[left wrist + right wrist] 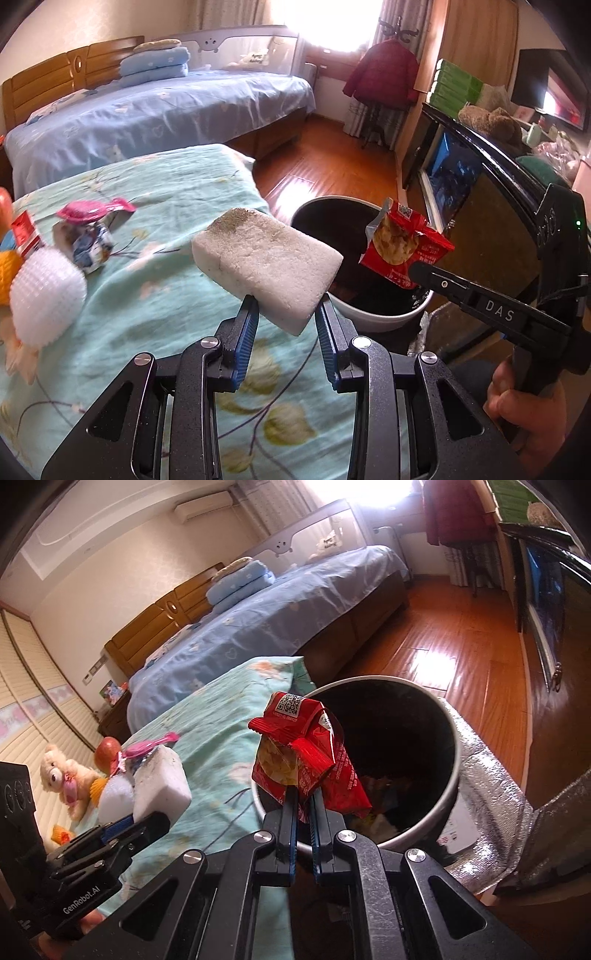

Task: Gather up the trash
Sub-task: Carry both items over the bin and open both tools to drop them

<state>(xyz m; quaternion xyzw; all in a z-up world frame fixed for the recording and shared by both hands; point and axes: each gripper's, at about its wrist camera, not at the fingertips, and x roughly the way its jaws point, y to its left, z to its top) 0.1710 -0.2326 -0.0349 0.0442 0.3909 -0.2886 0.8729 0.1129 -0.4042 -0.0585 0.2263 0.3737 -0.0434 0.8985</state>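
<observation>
My left gripper [286,308] is shut on a white foam block [267,266] with a dirty top, held above the teal flowered bedspread [166,295] near the bin. That block [160,784] and the left gripper [142,821] also show in the right wrist view. My right gripper [303,799] is shut on a crumpled red snack wrapper [306,749], over the near rim of the white bin [452,771] with its dark liner. In the left wrist view the wrapper [400,247] hangs over the bin [388,315], pinched by the right gripper [419,271].
A pink wrapper [94,210], a blue-white wrapper [90,245], a white foam net [46,299] and a small red box [26,234] lie on the bedspread. A plush toy [64,775] sits further left. A silver foil-covered box [491,794] flanks the bin; a dark cabinet [476,206] stands to the right.
</observation>
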